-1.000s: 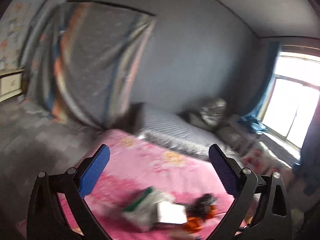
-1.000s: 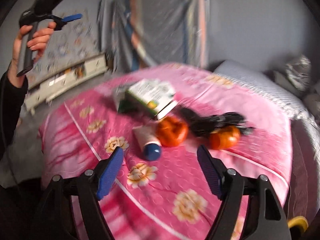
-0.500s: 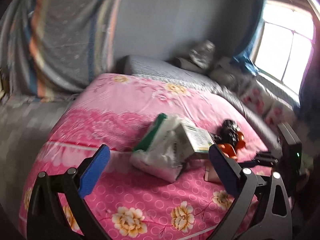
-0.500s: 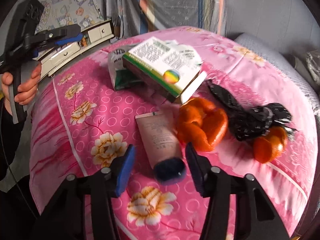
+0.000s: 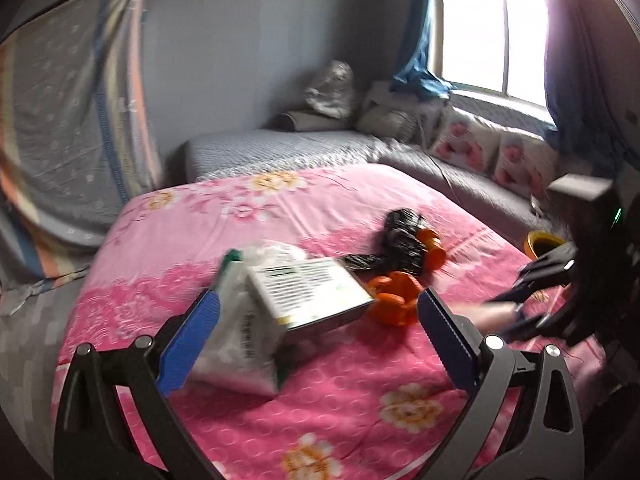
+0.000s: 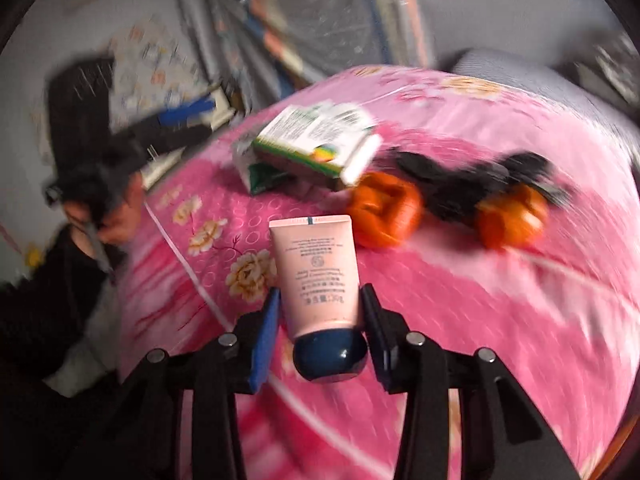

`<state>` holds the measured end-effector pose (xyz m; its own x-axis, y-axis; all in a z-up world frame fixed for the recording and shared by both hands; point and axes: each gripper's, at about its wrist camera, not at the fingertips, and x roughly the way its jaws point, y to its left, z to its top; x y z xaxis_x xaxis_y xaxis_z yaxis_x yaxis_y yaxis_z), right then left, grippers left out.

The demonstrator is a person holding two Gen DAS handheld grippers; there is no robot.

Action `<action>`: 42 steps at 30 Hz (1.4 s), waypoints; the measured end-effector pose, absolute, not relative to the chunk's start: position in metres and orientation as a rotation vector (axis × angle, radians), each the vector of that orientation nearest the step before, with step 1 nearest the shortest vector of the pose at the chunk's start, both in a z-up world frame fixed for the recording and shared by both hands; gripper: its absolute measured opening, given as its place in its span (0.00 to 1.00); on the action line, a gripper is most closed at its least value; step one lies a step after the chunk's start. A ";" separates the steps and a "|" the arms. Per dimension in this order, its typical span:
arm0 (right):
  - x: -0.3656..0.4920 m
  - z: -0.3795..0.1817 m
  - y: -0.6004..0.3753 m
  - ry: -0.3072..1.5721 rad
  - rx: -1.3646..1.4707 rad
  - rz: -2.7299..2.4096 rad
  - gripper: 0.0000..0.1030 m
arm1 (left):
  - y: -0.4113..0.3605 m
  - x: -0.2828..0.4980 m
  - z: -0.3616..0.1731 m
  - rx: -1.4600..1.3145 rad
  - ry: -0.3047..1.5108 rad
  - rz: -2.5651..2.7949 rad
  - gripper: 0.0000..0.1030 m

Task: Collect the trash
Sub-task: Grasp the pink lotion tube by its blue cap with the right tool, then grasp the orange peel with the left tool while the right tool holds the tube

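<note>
Daylight enters through the window (image 5: 492, 40), which is overexposed and flares. Interior otherwise dim. Both views show motion blur, heaviest in the right wrist view. Fisheye curvature and dark vignetting at edges.

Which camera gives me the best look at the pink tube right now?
The right wrist view: the pink tube fills the centre, dark cap nearest, between the closing jaws of the right gripper. In the left wrist view only a blurred pink sliver shows behind the left gripper's finger.
</note>
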<state>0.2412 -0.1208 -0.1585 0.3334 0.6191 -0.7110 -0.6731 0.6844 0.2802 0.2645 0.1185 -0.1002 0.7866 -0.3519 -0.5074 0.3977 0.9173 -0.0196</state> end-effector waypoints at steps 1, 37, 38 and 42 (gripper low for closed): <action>0.237 -0.152 -0.142 0.875 -0.012 0.825 0.37 | 0.109 0.268 -0.101 0.100 0.537 -0.423 0.92; 0.162 -0.135 -0.369 0.605 0.476 0.474 0.37 | -0.086 0.418 -0.173 0.127 0.943 -0.413 0.39; 0.160 -0.134 -0.370 0.602 0.480 0.471 0.37 | -0.082 0.418 -0.172 0.113 0.941 -0.415 0.35; 0.153 -0.132 -0.370 0.596 0.474 0.464 0.37 | -0.071 0.405 -0.164 0.112 0.921 -0.413 0.31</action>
<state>0.1531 -0.3699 -0.1315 0.7329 0.5371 -0.4175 -0.2726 0.7941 0.5432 0.4045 -0.0706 -0.1641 0.5331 -0.2986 -0.7916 0.3932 0.9159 -0.0807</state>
